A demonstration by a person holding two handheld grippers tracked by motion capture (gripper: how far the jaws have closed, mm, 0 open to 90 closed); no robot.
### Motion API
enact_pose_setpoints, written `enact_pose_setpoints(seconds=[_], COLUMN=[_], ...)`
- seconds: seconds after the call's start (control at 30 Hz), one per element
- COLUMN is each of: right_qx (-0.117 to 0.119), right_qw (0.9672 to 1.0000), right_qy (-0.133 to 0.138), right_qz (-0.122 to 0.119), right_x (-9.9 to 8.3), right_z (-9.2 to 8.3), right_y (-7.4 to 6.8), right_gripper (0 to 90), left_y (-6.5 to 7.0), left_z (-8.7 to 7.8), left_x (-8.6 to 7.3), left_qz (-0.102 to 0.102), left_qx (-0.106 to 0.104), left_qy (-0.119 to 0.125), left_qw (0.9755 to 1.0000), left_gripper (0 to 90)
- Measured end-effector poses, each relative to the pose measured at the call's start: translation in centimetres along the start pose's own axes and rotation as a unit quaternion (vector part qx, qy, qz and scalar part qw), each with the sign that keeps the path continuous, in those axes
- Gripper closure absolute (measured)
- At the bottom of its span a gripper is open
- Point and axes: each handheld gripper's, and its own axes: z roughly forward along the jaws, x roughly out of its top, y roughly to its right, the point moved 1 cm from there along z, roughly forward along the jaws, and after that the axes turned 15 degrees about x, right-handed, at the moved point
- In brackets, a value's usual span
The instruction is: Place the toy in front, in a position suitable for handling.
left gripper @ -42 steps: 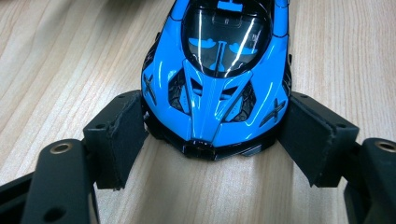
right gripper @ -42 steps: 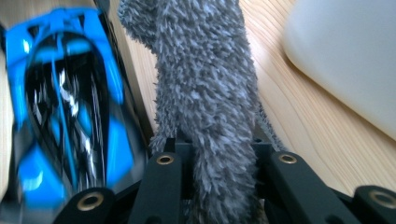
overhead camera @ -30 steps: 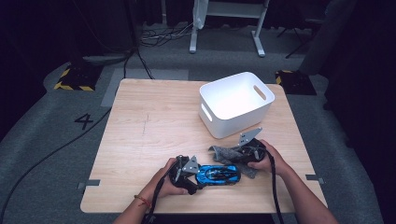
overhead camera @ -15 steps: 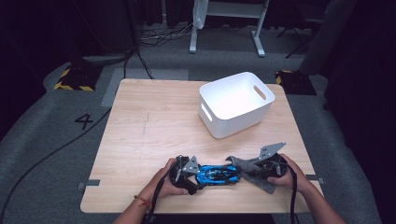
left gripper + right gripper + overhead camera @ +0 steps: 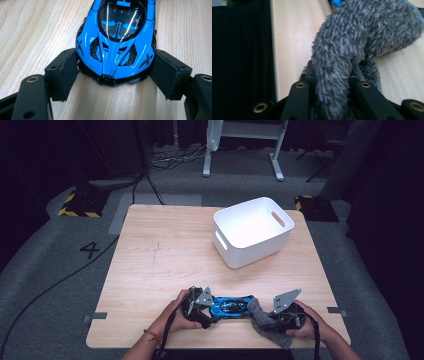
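Your left gripper (image 5: 113,72) clamps the blue toy car (image 5: 120,37); your right gripper (image 5: 332,100) pinches the grey fuzzy cloth (image 5: 362,32) beside it.

I see grey carpet floor (image 5: 55,285) marked with a "4" (image 5: 91,250), dark surroundings, black cables (image 5: 150,167), a white stand (image 5: 245,131) behind the wooden tabletop (image 5: 165,250).

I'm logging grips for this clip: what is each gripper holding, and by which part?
Left gripper clamps the blue toy car by its nose sides; right gripper pinches the grey fuzzy cloth at one end.
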Motion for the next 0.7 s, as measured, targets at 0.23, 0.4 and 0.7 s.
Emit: enact_pose_setpoints(seconds=[0.23,0.4,0.7], right_qx=[-0.121,-0.198,-0.179], right_qw=[0.9904,0.9723,0.9790], right_qy=[0.016,0.067,0.061], right_qz=[0.065,0.104,0.077], right_x=[-0.2,0.6,1.6], right_z=[-1.4,-1.6,-0.1], right_y=[2.3,5.2,4.1], right_gripper=[74.7,74.5,74.7], left_y=[0.0,0.0,0.1], left_z=[0.0,0.0,0.0], left_x=[0.0,0.0,0.0], left_qz=[0.000,-0.001,-0.002], left_qx=[0.000,0.002,0.004], left_qy=[0.000,-0.001,-0.001], left_qw=[1.0000,1.0000,1.0000], left_gripper=[25.3,25.3,25.3])
